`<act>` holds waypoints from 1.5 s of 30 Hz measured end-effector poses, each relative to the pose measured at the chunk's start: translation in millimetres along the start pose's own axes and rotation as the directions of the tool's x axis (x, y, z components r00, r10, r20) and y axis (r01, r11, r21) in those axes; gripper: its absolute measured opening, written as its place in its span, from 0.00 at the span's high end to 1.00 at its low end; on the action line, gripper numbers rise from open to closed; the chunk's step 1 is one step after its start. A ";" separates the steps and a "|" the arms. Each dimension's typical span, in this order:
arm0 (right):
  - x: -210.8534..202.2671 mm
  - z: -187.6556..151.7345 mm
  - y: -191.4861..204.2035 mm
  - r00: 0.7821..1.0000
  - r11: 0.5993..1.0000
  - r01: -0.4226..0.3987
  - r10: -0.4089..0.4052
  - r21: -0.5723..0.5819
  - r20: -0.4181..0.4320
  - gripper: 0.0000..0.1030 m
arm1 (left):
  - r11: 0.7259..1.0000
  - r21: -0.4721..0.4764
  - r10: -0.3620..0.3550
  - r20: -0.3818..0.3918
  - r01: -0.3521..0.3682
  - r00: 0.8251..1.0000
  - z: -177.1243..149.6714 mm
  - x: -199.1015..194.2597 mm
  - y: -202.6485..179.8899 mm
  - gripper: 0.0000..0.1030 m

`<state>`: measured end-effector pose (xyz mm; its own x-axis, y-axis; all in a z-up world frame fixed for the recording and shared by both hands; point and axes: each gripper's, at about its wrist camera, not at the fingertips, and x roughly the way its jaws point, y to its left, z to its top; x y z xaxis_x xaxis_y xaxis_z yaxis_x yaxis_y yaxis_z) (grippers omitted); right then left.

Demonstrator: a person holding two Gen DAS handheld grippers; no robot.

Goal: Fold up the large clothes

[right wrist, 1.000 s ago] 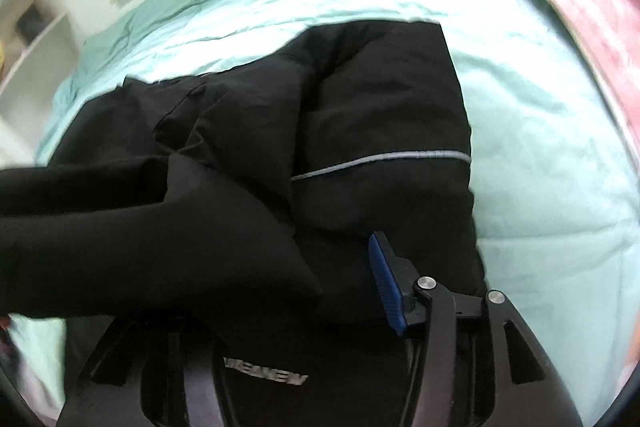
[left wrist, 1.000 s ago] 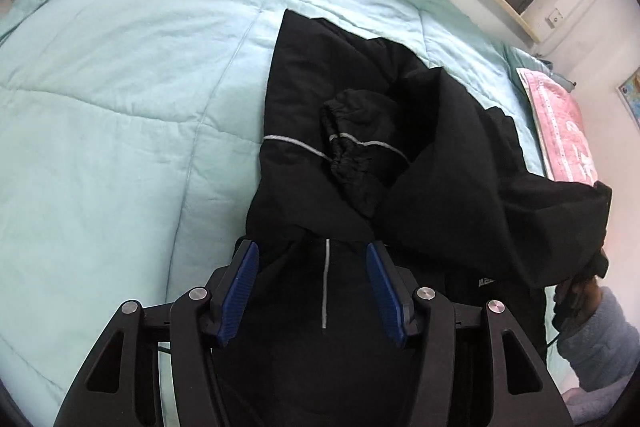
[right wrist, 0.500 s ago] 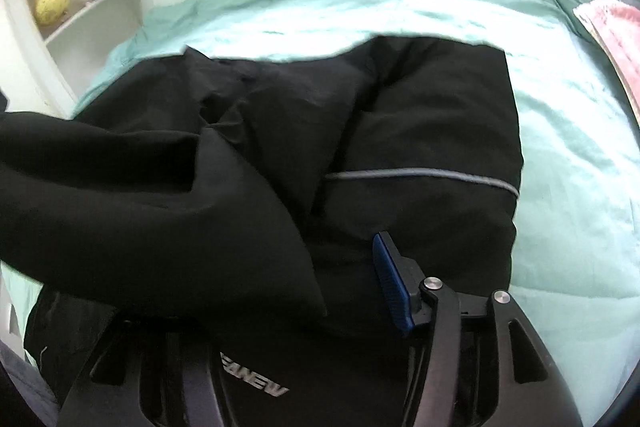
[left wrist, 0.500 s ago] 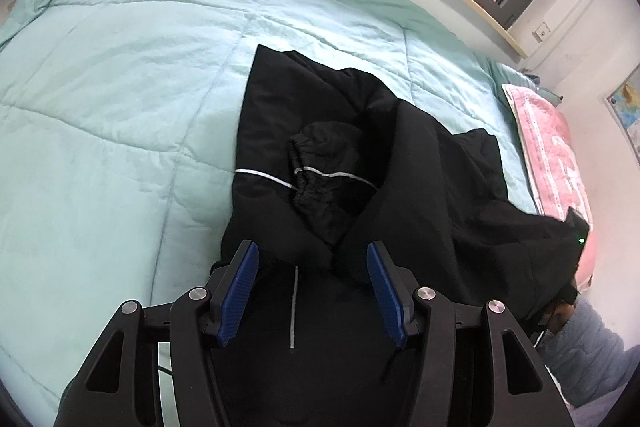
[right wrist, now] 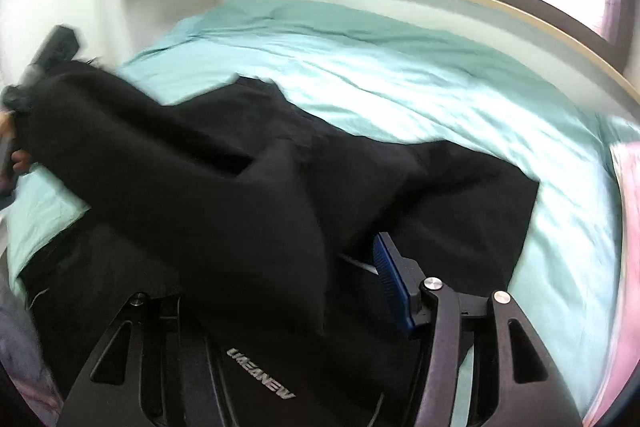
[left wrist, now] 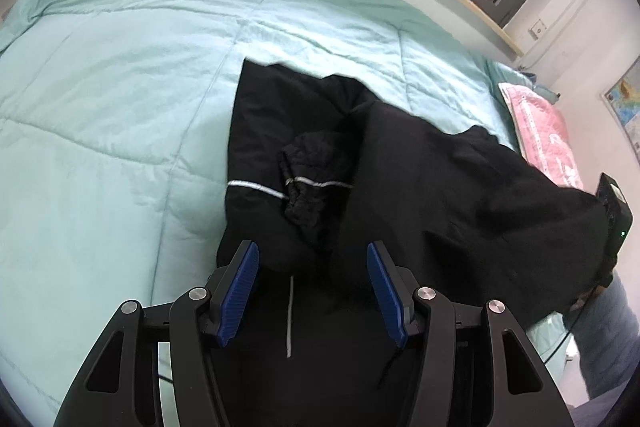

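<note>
- Black padded jacket with thin grey reflective stripes [left wrist: 320,155] spread across pale green quilted bed cover [left wrist: 120,87] — partly folded, near edge toward both claws.
- Left claw [left wrist: 312,291] wide open over jacket's near hem, blue pads gripping nothing.
- Right claw [right wrist: 320,291] half buried under a raised black fold — only one blue pad visible, so opening cannot be told.
- Pink pillow [left wrist: 544,143] beside jacket.

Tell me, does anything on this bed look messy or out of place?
Yes. The black jacket lies bunched and lopsided on the green quilt, not flat. A gathered cuff sits crumpled on top of it, and a fold of it drapes over the right gripper, hiding one finger. The right view is blurred.
</note>
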<state>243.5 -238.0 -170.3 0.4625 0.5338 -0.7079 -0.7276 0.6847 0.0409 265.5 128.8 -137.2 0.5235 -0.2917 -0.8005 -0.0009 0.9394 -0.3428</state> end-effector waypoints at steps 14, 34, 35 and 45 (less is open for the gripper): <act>4.1 -48.7 -4.2 0.991 0.993 -0.031 0.046 0.118 -0.123 0.15 | 0.992 0.101 -0.075 0.027 0.072 0.997 7.7 -10.7 -43.8 0.43; 15.1 27.6 -6.9 0.992 0.929 0.122 -0.125 0.350 -0.015 0.08 | 0.967 0.227 -0.115 -0.025 0.117 0.993 -9.5 73.4 -111.4 0.43; 19.9 23.1 -7.1 0.993 0.930 0.119 -0.118 0.349 -0.023 0.08 | 0.966 0.238 -0.096 -0.037 0.102 0.995 -11.9 80.3 -111.4 0.43; 89.9 -15.6 -2.5 0.970 0.935 0.226 -0.190 0.272 -0.154 0.08 | 0.983 0.172 -0.038 -0.115 0.057 0.993 -40.1 138.3 -88.6 0.44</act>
<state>279.0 -199.5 -245.0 0.5089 0.3114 -0.8025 -0.4380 0.8963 0.0701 303.9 -2.0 -237.3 0.4217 -0.3457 -0.8382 0.1760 0.9381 -0.2984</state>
